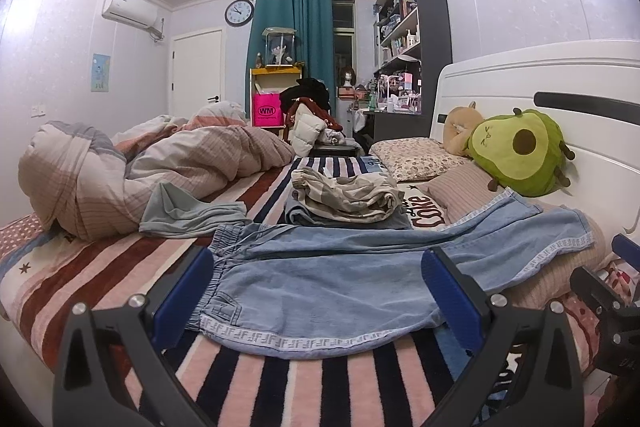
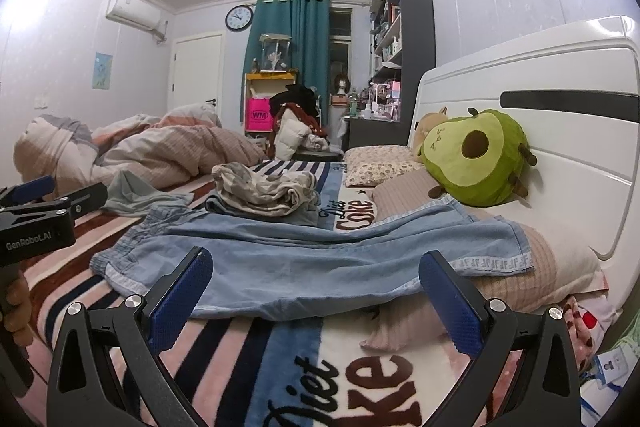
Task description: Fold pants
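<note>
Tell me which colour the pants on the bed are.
The pants are light blue denim with a pale lettered trim, clearest in the left wrist view.

Light blue denim pants point(image 1: 340, 283) with monogram-patterned trim, striped pink-navy-maroon blanket point(image 1: 256, 379), green avocado plush point(image 1: 516, 151).

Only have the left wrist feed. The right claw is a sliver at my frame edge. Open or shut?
Observer: Open. In the right wrist view the right claw is spread wide with nothing gripped.
Operator: Is it touching the pants?
Observer: I can't tell contact. Its fingertips straddle the near edge of the blue pants, around mid-leg.
Operator: What's under it?
Observer: A big Diet Coke print on the blanket, right below the claw, with no clothing on it.
</note>
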### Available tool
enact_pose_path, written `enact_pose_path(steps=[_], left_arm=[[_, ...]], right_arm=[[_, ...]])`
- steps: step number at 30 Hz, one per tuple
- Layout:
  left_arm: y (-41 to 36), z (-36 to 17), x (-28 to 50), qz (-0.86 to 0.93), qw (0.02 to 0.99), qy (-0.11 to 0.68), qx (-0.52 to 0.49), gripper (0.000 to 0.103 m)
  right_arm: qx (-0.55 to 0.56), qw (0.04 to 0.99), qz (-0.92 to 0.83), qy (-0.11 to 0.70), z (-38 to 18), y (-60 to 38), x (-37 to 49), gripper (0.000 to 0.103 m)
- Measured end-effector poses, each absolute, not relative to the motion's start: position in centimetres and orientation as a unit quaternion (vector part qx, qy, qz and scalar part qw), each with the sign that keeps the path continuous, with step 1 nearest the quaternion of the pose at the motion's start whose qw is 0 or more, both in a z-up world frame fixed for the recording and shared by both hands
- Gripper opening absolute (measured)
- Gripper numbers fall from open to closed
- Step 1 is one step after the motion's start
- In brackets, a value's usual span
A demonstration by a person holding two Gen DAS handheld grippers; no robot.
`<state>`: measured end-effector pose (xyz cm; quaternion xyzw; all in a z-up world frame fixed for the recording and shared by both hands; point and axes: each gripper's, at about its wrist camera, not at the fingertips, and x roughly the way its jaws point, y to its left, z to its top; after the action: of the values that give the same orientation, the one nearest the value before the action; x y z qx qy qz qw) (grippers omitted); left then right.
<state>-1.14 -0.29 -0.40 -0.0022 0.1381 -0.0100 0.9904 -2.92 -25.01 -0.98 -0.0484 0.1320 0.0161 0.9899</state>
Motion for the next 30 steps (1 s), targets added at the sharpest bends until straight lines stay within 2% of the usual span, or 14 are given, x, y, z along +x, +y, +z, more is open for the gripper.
enact_pose_path(steps=[22,26,30], left_arm=[[1.0,-1.5,0.1,0.003,0.987,0.159,-0.017,0.102],[4.0,-2.9,1.6,0.012,0.981,0.184,-0.056,0.102],[10.0,-7.0,4.7,0.090,0.954,0.249,-0.141,0.102]], right_arm=[[-0.027,0.990,0.011,0.140,-1.7,-24.8,-2.8,0.102],[-0.030,0.989,-0.010,0.148,-2.6,-24.5,-1.4,0.102],[-0.016,0.986,0.007,0.166,-4.0,-24.8,0.2,0.103]])
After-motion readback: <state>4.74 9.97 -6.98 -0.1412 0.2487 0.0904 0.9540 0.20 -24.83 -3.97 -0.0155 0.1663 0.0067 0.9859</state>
